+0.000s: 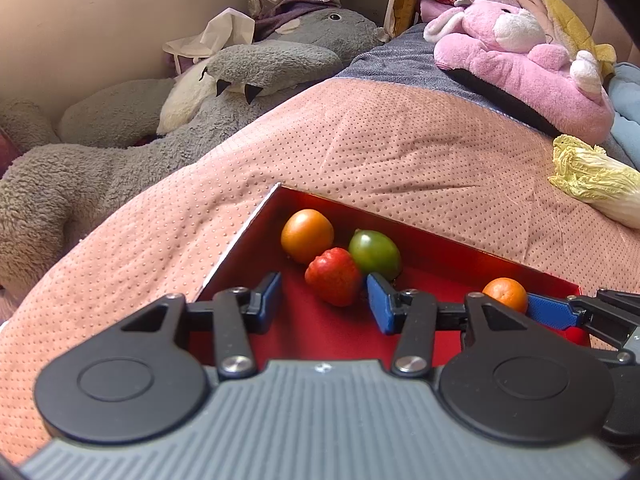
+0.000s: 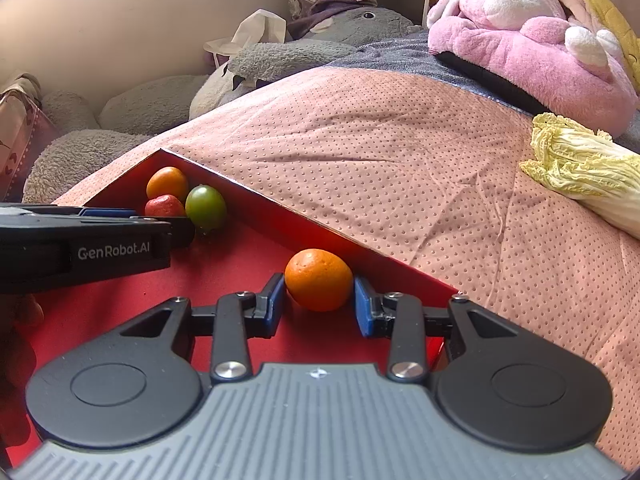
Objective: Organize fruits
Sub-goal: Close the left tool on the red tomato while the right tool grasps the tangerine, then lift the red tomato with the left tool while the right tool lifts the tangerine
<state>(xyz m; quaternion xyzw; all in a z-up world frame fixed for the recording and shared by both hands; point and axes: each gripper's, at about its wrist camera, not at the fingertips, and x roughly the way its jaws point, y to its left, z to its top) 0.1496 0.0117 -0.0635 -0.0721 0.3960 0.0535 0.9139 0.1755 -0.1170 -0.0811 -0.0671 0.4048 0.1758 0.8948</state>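
A red box [image 1: 440, 240] [image 2: 248, 204] lies on the pink bedspread. In its far corner sit an orange-yellow fruit [image 1: 307, 235] [image 2: 167, 182], a green fruit [image 1: 374, 253] [image 2: 205, 207] and a red fruit [image 1: 334, 276] [image 2: 165, 206]. My left gripper [image 1: 324, 300] is open, its right pad close beside the red fruit. My right gripper [image 2: 319, 304] has its blue pads against both sides of a mandarin [image 2: 319, 279] [image 1: 505, 294] resting on the box floor by the right wall.
A napa cabbage [image 1: 596, 180] [image 2: 584, 168] lies on the bedspread [image 2: 400, 160] at the right. A pink plush [image 1: 520, 60] [image 2: 532, 48] and a grey plush [image 1: 200, 92] [image 2: 160, 96] lie at the back. The left gripper's body [image 2: 88, 248] crosses the left of the right wrist view.
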